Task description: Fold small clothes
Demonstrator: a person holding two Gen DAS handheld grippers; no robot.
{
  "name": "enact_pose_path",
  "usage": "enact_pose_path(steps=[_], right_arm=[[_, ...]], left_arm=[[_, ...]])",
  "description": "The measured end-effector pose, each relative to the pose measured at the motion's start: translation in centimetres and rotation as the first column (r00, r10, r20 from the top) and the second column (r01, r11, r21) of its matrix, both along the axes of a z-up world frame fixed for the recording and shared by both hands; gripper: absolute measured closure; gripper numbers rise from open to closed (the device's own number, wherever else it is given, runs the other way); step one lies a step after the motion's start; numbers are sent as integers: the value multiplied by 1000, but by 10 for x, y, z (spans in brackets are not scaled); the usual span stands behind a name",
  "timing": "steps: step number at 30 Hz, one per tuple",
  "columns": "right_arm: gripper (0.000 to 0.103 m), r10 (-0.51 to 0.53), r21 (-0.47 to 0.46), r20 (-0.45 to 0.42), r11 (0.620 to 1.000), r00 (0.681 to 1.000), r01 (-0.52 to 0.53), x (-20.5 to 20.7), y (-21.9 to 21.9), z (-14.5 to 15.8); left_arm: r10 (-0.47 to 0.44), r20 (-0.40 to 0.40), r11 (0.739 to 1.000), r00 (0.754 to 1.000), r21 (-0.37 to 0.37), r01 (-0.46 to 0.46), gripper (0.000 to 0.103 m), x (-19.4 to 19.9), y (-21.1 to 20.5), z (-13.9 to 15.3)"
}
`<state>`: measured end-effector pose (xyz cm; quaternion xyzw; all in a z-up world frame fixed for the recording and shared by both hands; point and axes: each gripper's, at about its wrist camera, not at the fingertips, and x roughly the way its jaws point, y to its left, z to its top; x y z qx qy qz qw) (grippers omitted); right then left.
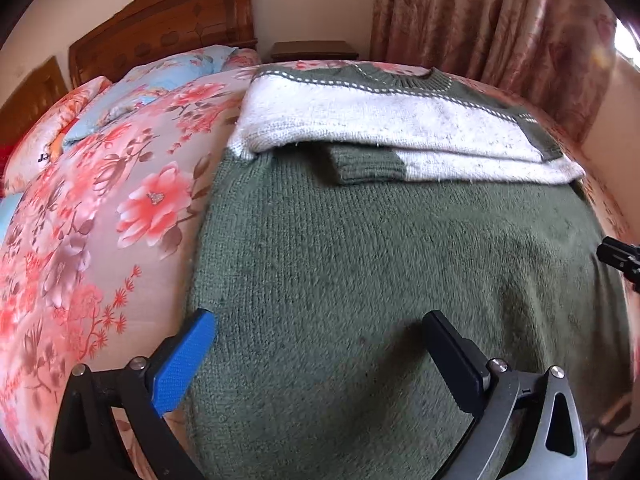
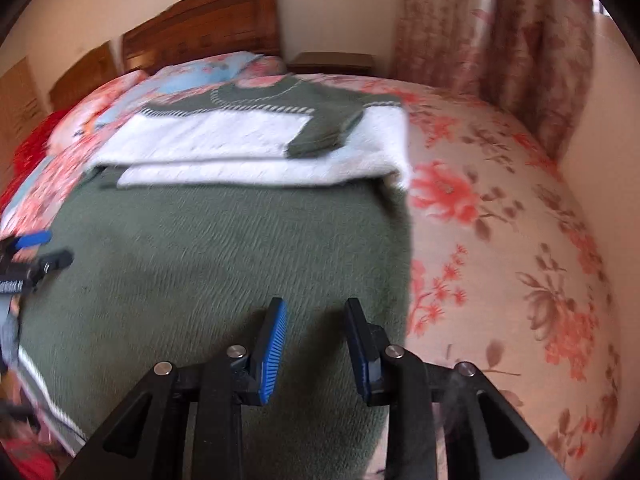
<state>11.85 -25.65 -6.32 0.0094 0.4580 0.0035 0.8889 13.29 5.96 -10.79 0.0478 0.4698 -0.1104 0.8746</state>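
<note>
A green knitted sweater (image 1: pixel 340 260) (image 2: pixel 220 248) with a white chest band lies flat on the bed, neck at the far end. Its white sleeves (image 1: pixel 360 120) are folded across the chest, one green cuff (image 1: pixel 368 164) resting on the body. My left gripper (image 1: pixel 320 316) hovers over the sweater's lower left part, jaws wide open and empty, its blue pad near the left edge of the knit. My right gripper (image 2: pixel 315 304) is above the lower right part near the sweater's right edge, open a little with nothing between the pads. Each gripper shows at the edge of the other's view (image 1: pixel 620 258) (image 2: pixel 48 249).
The floral bedsheet (image 1: pixel 120 220) (image 2: pixel 500 220) spreads on both sides of the sweater. Pillows (image 1: pixel 160 80) lie before a wooden headboard (image 1: pixel 168 28). A dark nightstand (image 1: pixel 314 50) and a flowered curtain (image 1: pixel 480 20) stand behind the bed. A wall runs close on the right.
</note>
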Motion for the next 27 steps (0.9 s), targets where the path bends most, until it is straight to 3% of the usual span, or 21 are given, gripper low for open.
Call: enact_pose_path(steps=[3,5,7,9,13,15,20,27], right_arm=[[73,-12,51,69,999,998,8,19,15,7],[73,8,47,51,999,999,-10,35,29,3],[73,34,-7,15,999,999,-33,49,46,-6],[73,52,-49,28,998,998,-50,46,52,-7],[73,54,23,80,998,995,-56,34,38,-10],[72,50,27,80,998,996,-53,36,40,-10],[68,60,-10,82,998,995,-59,37,47,-11],[68,58,9,86,998,995,-59,38,44,-11]], left_arm=[[43,14,995,999,-93,-42,0,17,-13,4],[102,6,987,995,-123,-101,0,34,-24,3],[124,20,992,992,-12,-124,0,42,-38,-2],[70,56,997,996,38,-72,0,37,-44,1],[60,57,997,997,-43,-57,0,35,-30,0],[56,62,998,997,-15,-55,0,34,-35,1],[56,61,998,997,-19,-55,0,33,-34,2],[56,61,998,997,-21,-55,0,34,-34,0]])
